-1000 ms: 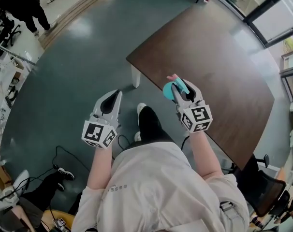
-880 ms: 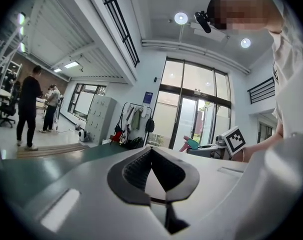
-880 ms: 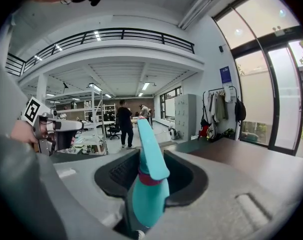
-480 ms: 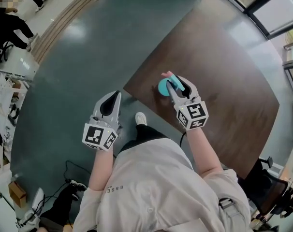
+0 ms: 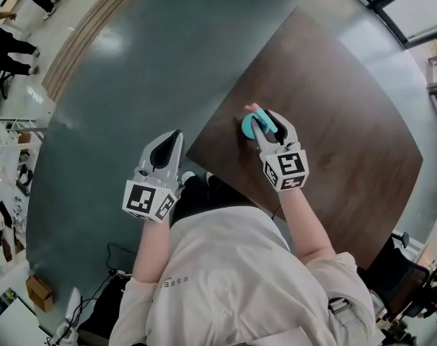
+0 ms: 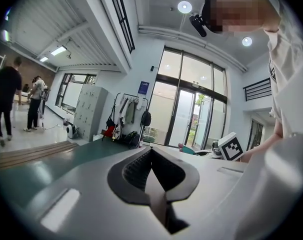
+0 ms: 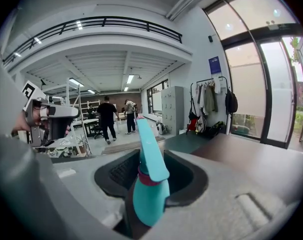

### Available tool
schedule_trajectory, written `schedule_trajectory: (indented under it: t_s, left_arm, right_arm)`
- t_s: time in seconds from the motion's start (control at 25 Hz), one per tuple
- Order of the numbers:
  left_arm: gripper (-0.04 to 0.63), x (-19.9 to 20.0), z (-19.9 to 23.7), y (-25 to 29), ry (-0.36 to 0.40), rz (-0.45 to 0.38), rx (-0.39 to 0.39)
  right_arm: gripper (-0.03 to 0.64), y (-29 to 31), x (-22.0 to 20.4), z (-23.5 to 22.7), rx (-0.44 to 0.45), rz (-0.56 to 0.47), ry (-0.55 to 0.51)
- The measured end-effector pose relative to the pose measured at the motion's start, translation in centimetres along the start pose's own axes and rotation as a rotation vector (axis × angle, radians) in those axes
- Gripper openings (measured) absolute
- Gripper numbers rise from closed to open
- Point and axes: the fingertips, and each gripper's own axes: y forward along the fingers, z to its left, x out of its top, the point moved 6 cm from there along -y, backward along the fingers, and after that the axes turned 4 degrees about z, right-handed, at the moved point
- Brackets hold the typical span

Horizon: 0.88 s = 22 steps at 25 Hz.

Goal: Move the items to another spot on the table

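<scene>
Only partway done I'd say: my right gripper [image 5: 260, 123] has its fingers clamped on the teal-and-pink plastic thing [image 7: 150, 194] over the table [image 5: 348, 121], not set down yet, while my left gripper [image 5: 172, 140] is closed on nothing.

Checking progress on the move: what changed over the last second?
The right claw, still clamped on the turquoise plastic item with a pink band, moved from the near edge of the dark wooden table further in over it. The left claw stayed shut, empty, off the table.

Wide bare table [image 5: 348, 121] lay past my right gripper [image 5: 264, 121] and its teal item [image 5: 247, 127]; left gripper [image 5: 173, 137] hung off the edge, over floor [image 5: 132, 85].
</scene>
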Motion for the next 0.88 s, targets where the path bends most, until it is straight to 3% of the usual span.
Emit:
schedule_trajectory:
  t_s: [0.56,0.72,0.88]
  left_arm:
    - [0.017,-0.8,0.1,3.8,-0.003,0.03,-0.089]
    - [0.017,0.2,-0.2,3.1,0.015,0.025,-0.101]
    - [0.017,1.2,0.2,2.4,0.033,-0.004,-0.124]
  right_arm:
    - [0.138,1.2,-1.0,-0.4,-0.006,-0.017,0.035]
    - [0.211,0.5,-0.5,-0.3,-0.024,-0.03,0.069]
    - [0.219,-1.1,0.9,0.4,-0.044,-0.06,0.082]
